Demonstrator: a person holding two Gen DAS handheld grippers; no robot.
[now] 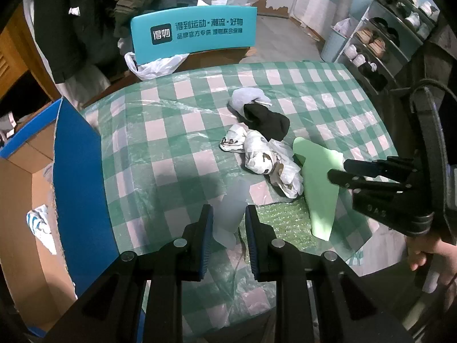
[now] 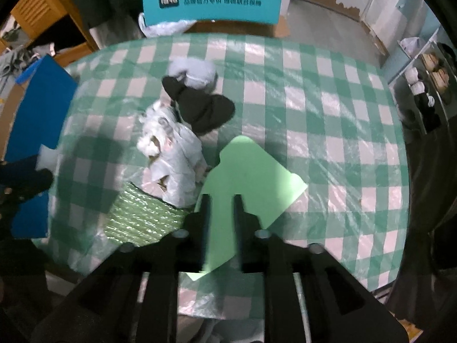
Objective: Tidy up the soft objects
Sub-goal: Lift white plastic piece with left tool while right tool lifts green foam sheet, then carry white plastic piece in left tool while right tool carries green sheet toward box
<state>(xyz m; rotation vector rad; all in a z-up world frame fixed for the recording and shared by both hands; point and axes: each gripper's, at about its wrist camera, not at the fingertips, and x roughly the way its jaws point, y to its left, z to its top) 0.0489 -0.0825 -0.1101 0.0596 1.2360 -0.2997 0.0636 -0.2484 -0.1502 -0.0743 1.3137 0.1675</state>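
Observation:
My left gripper (image 1: 229,214) is shut on a pale translucent foam sheet (image 1: 228,208), held above the table's near edge. My right gripper (image 2: 222,200) is shut on a light green foam sheet (image 2: 251,177); it shows in the left wrist view (image 1: 338,173) holding the same green sheet (image 1: 320,188). On the checked tablecloth (image 1: 177,131) lie a grey cloth (image 1: 248,98), a black cloth (image 1: 268,121), a white patterned cloth (image 1: 265,160) and a green bubble-wrap piece (image 1: 282,217). These also show in the right wrist view: grey (image 2: 197,71), black (image 2: 202,108), white (image 2: 174,154), bubble wrap (image 2: 142,217).
An open cardboard box with a blue flap (image 1: 80,188) stands left of the table, with a striped cloth (image 1: 40,223) inside. A teal chair back (image 1: 194,31) stands behind the table. A shoe rack (image 1: 385,43) is at the far right.

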